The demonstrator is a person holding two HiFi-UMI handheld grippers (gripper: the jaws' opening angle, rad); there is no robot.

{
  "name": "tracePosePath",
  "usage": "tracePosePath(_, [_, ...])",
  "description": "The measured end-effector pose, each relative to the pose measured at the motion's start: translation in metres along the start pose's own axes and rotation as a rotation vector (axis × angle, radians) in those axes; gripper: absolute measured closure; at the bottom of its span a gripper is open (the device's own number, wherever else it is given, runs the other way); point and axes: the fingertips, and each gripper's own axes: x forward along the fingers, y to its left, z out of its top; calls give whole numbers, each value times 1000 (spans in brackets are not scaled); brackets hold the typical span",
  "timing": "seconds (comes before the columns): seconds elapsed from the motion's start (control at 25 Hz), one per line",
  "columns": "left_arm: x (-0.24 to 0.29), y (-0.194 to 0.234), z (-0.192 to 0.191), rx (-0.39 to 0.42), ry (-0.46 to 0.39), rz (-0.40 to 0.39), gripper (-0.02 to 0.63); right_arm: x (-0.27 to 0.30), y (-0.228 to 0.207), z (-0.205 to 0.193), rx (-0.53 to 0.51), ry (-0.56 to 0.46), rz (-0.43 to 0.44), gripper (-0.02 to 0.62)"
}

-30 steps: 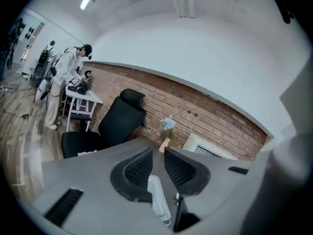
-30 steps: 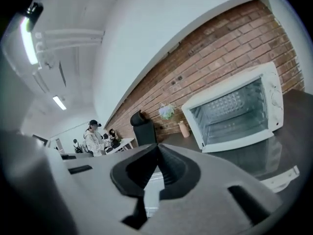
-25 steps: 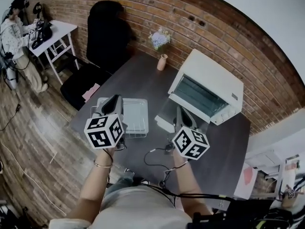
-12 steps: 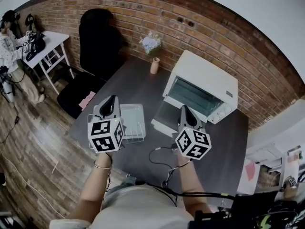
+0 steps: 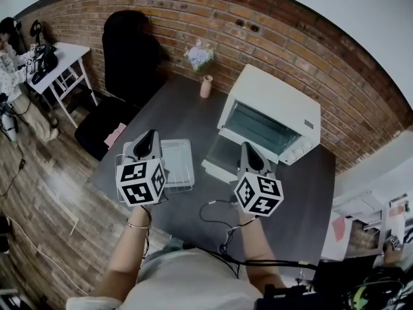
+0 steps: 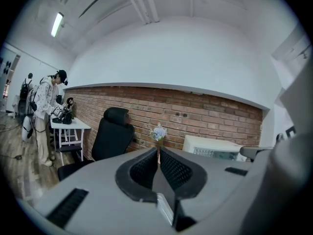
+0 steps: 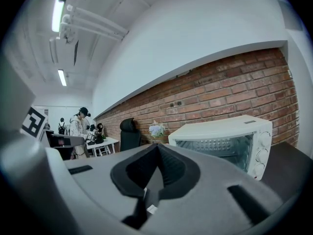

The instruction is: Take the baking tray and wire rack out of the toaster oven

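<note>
The white toaster oven [image 5: 271, 123] stands at the back right of the dark table [image 5: 187, 112], its door [image 5: 219, 155] folded down. A light baking tray [image 5: 179, 162] lies on the table's left part, with the wire rack [image 5: 175, 187] showing at its edges; the left gripper hides part of both. My left gripper [image 5: 150, 137] hovers over the tray's left side, jaws shut and empty [image 6: 158, 150]. My right gripper [image 5: 248, 150] is held in front of the open door, also shut on nothing [image 7: 157, 146]. The oven [image 7: 227, 143] shows in the right gripper view.
A small vase of flowers [image 5: 205, 82] stands at the table's far edge, and a black office chair [image 5: 132, 50] is behind it. A cable [image 5: 216, 210] trails over the near part of the table. A person [image 6: 46, 112] stands at a white side table [image 5: 61, 60] far left.
The head view has shifted slightly. My right gripper has risen a little in front of the oven door. The tray and rack lie where they were.
</note>
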Motion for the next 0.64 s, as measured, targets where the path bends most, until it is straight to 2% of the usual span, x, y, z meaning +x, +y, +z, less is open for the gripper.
tracePosePath(0.64, [12, -19, -17, -18, 28, -10, 589, -2, -19, -9, 2, 17, 2, 595])
